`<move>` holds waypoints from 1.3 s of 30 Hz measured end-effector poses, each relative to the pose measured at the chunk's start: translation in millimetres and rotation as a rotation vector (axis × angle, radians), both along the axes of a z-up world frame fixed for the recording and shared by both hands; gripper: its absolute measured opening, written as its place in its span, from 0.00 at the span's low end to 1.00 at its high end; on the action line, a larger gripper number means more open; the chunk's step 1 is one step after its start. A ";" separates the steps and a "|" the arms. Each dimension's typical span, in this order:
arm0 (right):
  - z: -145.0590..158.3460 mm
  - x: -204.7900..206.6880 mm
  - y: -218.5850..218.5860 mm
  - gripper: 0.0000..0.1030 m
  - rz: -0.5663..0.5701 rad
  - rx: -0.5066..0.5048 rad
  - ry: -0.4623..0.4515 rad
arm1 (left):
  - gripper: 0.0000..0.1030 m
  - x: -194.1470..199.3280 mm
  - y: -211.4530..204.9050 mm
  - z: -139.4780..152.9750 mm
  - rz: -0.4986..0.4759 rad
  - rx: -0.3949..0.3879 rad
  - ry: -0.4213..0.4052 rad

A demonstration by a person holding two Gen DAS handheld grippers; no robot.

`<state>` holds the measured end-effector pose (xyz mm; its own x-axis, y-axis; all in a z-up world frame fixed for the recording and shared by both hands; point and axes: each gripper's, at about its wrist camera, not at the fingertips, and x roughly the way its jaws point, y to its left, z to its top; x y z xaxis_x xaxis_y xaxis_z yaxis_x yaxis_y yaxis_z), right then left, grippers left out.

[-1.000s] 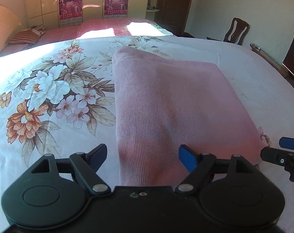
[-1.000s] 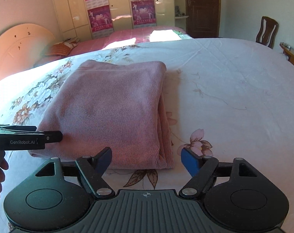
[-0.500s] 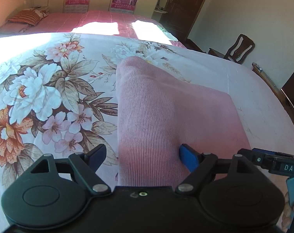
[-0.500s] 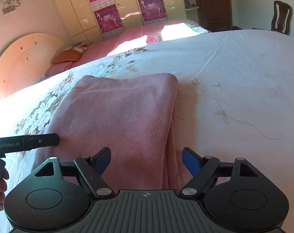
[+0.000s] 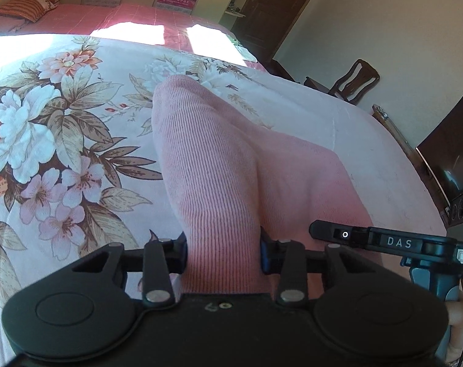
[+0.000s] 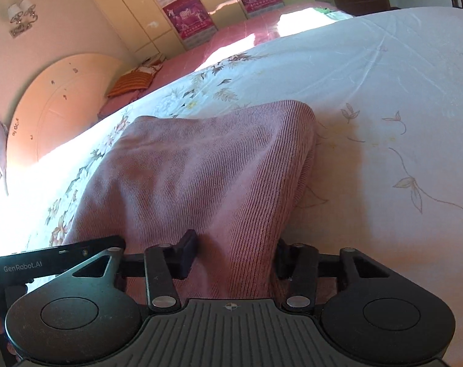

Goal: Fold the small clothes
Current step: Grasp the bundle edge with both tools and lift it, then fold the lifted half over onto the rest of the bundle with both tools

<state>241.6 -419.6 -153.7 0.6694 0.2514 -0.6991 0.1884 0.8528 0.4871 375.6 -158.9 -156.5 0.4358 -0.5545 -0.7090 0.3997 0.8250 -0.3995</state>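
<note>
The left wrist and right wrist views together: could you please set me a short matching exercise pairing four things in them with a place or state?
Things:
1. left tool
2. pink knit garment
3. wooden chair
4. striped pillow

Places or states:
A. by the far wall near the dark door
B. on the pink bed at the back
C. shut on a bunched near corner of cloth
D. lying on the floral bedsheet, pinched at both near corners

Pairs: 1-C, 2-D, 3-A, 4-B
</note>
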 end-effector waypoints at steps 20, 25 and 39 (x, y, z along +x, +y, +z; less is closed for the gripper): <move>79.3 23.3 151.2 0.23 0.163 0.075 -0.187 | 0.31 -14.8 156.5 80.3 0.101 -0.020 -0.165; 83.0 57.9 234.8 0.23 0.193 0.071 -0.197 | 0.31 -1.1 238.2 85.3 0.116 -0.002 -0.189; 44.1 146.0 377.5 0.23 0.214 0.074 -0.135 | 0.31 56.5 363.7 53.8 0.154 0.053 -0.160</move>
